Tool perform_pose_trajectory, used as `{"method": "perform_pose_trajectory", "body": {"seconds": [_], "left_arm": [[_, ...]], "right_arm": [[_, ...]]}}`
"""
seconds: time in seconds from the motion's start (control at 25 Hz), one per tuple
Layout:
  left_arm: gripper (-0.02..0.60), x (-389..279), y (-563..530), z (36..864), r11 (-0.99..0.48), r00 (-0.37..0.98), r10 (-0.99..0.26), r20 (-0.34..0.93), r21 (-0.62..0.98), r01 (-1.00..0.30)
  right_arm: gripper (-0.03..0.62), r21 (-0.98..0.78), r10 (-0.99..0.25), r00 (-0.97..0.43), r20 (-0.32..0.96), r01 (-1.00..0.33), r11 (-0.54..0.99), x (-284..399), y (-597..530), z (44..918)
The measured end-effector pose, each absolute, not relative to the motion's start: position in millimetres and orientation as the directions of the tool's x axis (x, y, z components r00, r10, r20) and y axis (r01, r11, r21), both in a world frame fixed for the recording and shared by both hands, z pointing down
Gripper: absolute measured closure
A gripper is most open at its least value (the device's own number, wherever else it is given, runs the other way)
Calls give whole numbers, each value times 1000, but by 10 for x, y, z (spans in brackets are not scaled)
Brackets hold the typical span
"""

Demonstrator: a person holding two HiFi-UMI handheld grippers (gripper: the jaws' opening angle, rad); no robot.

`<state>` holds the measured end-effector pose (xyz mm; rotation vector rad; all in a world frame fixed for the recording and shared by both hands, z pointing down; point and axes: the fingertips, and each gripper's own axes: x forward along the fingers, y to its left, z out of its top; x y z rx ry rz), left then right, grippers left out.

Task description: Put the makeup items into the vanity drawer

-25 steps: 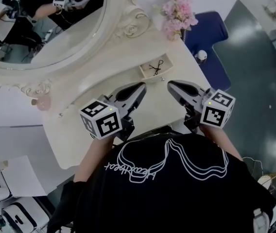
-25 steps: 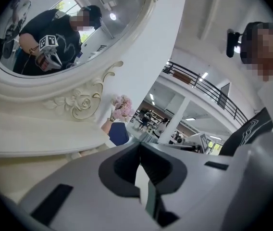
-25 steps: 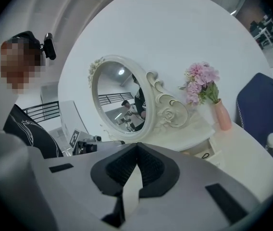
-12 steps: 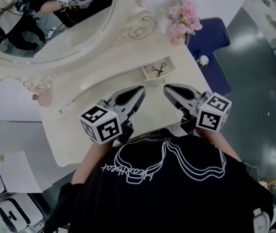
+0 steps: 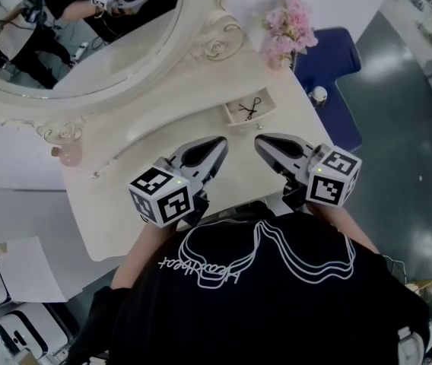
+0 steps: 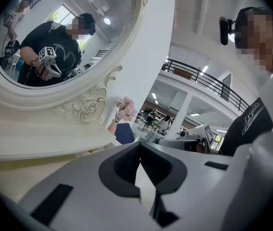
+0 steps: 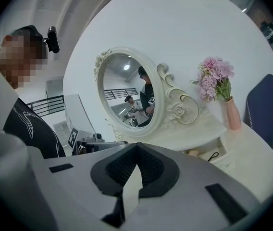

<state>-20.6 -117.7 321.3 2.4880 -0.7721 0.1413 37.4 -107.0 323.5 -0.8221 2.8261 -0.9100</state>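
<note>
head view: left claw [image 5: 217, 146] and right claw [image 5: 262, 141] hover over the table [image 5: 117, 211], the open drawer [image 5: 255, 118] just beyond their tips. a pink bottle [image 5: 69, 157], well off the left claw's outer side, is not yet stowed. left gripper view: claw pressed together, empty. right gripper view: claw likewise pressed together and empty, and the drawer ahead holds a small black item [image 7: 213, 156].

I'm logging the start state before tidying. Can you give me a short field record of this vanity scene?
drawer: open
in drawer: black item
still out: small pink bottle, beside the mirror frame at the table's left end
decor: pink flowers, far right corner
left gripper: shut, empty
right gripper: shut, empty
</note>
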Motion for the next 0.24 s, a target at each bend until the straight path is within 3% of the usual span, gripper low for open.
{"method": "perform_pose_trajectory", "body": {"seconds": [0.24], "left_arm": [[575, -228, -1169, 3197, -694, 829, -506, 239, 458, -556]], "right_arm": [[586, -553, -506, -857, 100, -470, 688, 355, -1037, 3215]]}}
